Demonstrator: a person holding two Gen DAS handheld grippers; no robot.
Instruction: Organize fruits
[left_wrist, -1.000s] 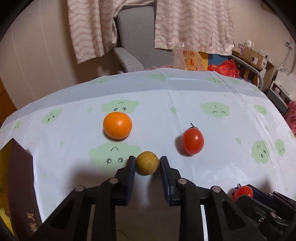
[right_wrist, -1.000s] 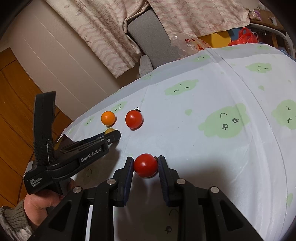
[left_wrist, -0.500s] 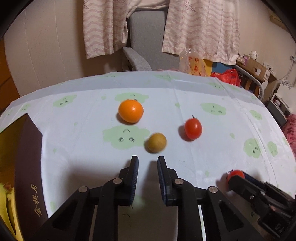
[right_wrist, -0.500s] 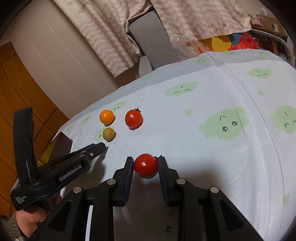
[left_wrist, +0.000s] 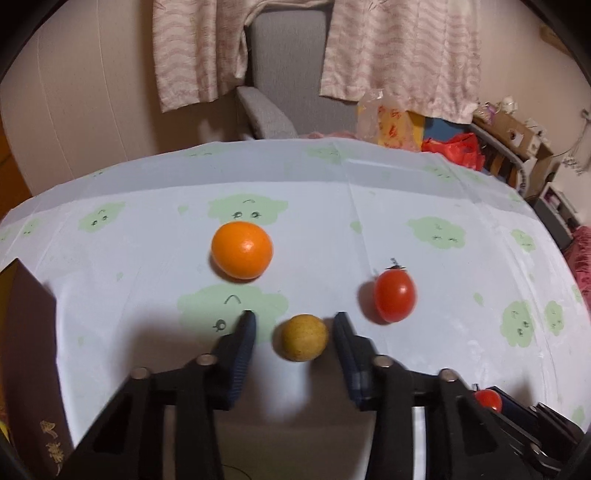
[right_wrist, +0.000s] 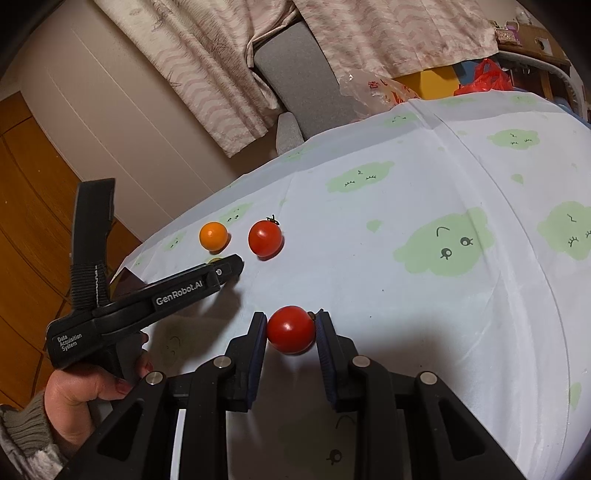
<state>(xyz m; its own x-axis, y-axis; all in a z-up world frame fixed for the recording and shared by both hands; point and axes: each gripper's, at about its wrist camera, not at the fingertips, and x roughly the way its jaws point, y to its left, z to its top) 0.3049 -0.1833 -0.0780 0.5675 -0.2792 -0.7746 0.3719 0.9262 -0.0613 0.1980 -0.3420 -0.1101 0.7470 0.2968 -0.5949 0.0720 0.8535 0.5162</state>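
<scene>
— Small tan fruit (left_wrist: 304, 336): round, matte, a little rough. It sits on the tablecloth (left_wrist: 369, 221) between the fingers of my left gripper (left_wrist: 293, 321). The jaws are closing, but I see a gap on each side, so no pad touches it.

— And the other fruits?

— A glossy orange (left_wrist: 242, 250) lies beyond it, well apart. An oval tomato (left_wrist: 394, 295), smooth-skinned with a dark stem, lies to the right of it. My right gripper (right_wrist: 291, 317) is clamped on a round tomato (right_wrist: 291, 329), one ribbed pad pressed to each side, low over the cloth.

— What's around?

— The cloth is thin and creased, pale blue with green cloud faces. A dark brown box (left_wrist: 26, 350) with gold characters stands at the left edge. Past the table are a grey chair (left_wrist: 284, 74), pink wavy-patterned fabric (left_wrist: 399, 48) and a crinkled plastic bag (left_wrist: 384, 118).

— Anything blocking you?

— From the right camera, the left gripper's black body hides most of the tan fruit.

— Pose?

— Both grippers tilt downward. A hand (right_wrist: 85, 387) in a ribbed knit cuff (right_wrist: 22, 424) holds the left one's handle.
</scene>
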